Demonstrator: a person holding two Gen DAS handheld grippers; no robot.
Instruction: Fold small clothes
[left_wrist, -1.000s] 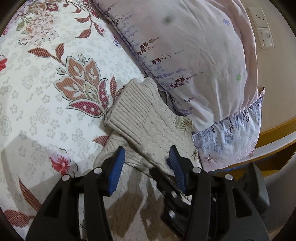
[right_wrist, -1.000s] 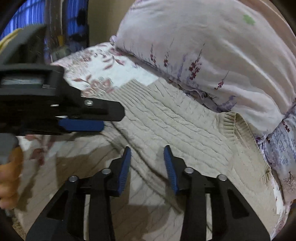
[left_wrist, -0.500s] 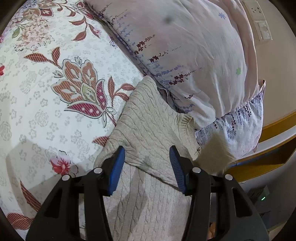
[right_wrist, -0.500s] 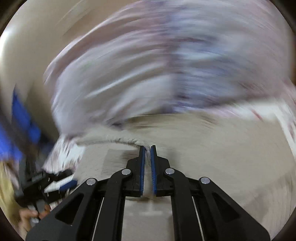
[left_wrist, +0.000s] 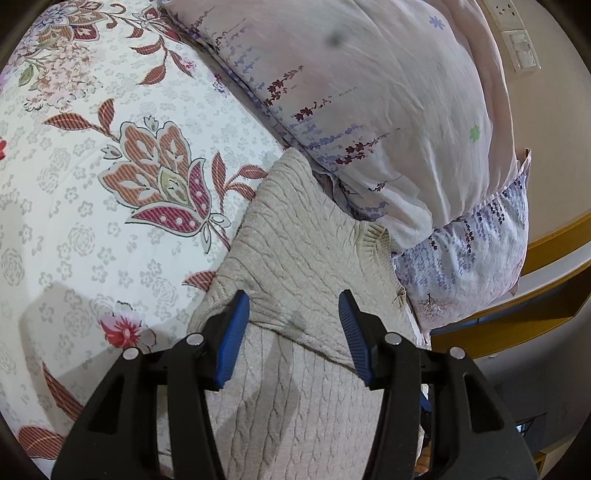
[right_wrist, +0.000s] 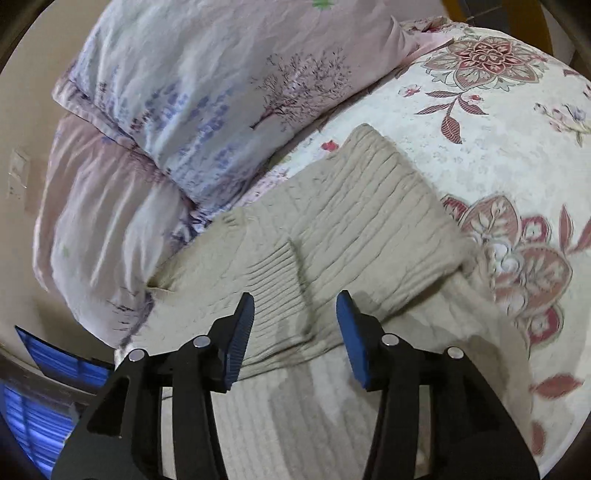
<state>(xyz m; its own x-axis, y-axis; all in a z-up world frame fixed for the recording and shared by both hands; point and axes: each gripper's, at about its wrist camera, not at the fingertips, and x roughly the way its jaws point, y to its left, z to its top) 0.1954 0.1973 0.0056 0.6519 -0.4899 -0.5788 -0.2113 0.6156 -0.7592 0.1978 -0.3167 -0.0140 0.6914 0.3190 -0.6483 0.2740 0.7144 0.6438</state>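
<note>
A beige cable-knit sweater (left_wrist: 295, 258) lies folded on the flowered bedsheet (left_wrist: 92, 184), its far edge against the pillows. My left gripper (left_wrist: 293, 332) hovers over its near part, open and empty, blue pads apart. In the right wrist view the same sweater (right_wrist: 351, 229) lies with a sleeve folded across the body, ribbed cuff pointing away. My right gripper (right_wrist: 295, 332) is open and empty just above the folded layer.
Two pale pink and lilac flowered pillows (left_wrist: 369, 92) lie at the head of the bed, also in the right wrist view (right_wrist: 184, 92). A wooden bed frame edge (left_wrist: 535, 295) and wall sockets (left_wrist: 517, 37) are at right.
The right gripper swung round fast, shut in the blurred frame, and is now open over the sweater. A sleeve now lies folded over the body. The left gripper barely moved.
</note>
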